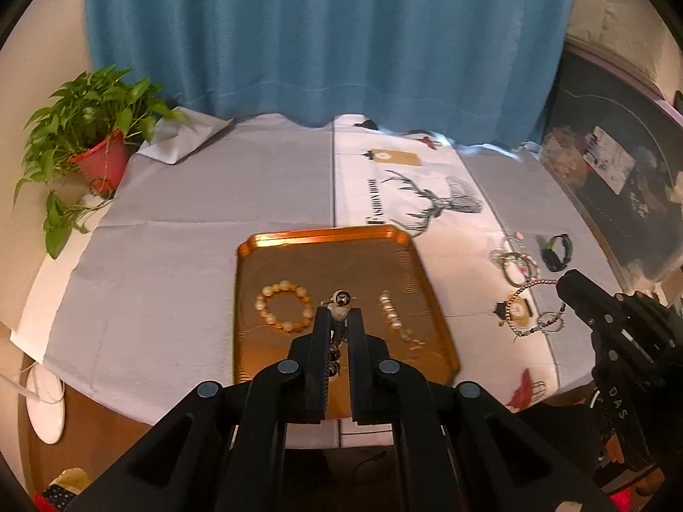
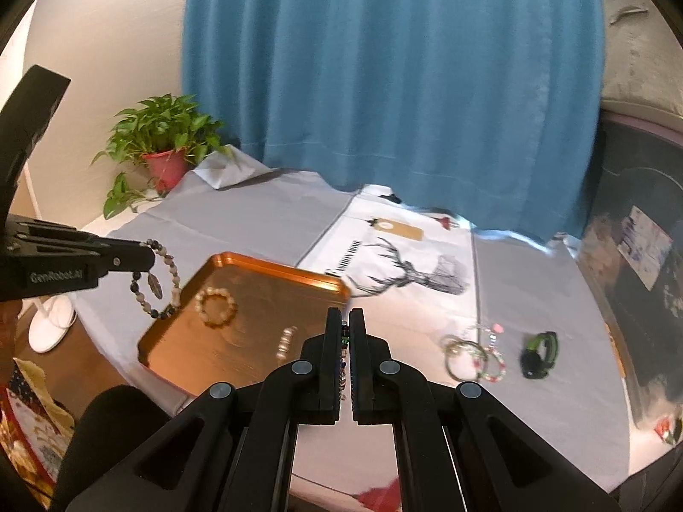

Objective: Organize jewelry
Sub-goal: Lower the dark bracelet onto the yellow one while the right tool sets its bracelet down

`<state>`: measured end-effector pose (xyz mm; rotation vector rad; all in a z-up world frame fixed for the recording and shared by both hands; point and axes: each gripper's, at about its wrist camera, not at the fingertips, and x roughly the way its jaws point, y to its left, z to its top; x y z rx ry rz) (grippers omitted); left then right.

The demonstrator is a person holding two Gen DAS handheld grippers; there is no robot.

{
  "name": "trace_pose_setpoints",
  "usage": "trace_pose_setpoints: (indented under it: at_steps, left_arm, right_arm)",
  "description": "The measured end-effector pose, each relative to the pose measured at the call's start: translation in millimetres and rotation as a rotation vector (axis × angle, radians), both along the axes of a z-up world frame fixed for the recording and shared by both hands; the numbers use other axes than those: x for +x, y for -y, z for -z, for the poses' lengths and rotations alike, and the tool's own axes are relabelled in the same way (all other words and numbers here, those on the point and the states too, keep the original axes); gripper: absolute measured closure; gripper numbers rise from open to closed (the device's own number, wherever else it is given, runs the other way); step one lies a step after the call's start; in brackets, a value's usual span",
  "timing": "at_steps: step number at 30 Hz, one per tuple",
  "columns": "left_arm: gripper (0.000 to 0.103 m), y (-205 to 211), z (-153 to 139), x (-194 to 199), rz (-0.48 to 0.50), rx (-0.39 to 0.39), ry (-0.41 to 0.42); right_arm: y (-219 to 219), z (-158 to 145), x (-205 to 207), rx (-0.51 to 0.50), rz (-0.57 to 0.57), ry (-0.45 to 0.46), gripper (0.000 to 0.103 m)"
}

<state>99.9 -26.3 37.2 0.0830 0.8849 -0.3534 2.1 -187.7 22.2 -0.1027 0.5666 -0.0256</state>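
Observation:
My left gripper (image 1: 340, 313) is shut on a grey and black beaded bracelet (image 1: 339, 304) with a feather charm and holds it above the copper tray (image 1: 256, 341). The same bracelet (image 2: 156, 277) hangs from the left gripper in the right wrist view. On the tray lie a pale beaded bracelet (image 1: 284, 307) and a pearl strand (image 1: 395, 313). My right gripper (image 2: 345, 320) is shut on a thin multicoloured beaded bracelet (image 2: 343, 354), which also shows in the left wrist view (image 1: 533, 307), hanging over the cloth right of the tray (image 2: 299, 281).
Several bracelets (image 1: 514, 262) and a black and green watch (image 1: 557, 251) lie on the cloth at the right. A potted plant (image 1: 91, 145) stands at the back left corner. A blue curtain (image 1: 324, 38) hangs behind the table. A white disc (image 1: 45, 405) lies on the floor.

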Motion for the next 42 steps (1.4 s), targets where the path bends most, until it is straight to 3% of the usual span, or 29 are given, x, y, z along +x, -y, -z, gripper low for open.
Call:
trace_pose_setpoints:
  at_steps: [14,42]
  left_arm:
    - [0.098,-13,45,38,-0.048,0.06,-0.034]
    - [0.095,-6,105,97,-0.1,0.14,-0.09]
  right_arm:
    - [-34,26,56,0.023,-0.057,-0.062,0.1]
    - [-42,91,138,0.094,-0.063,-0.2,0.099]
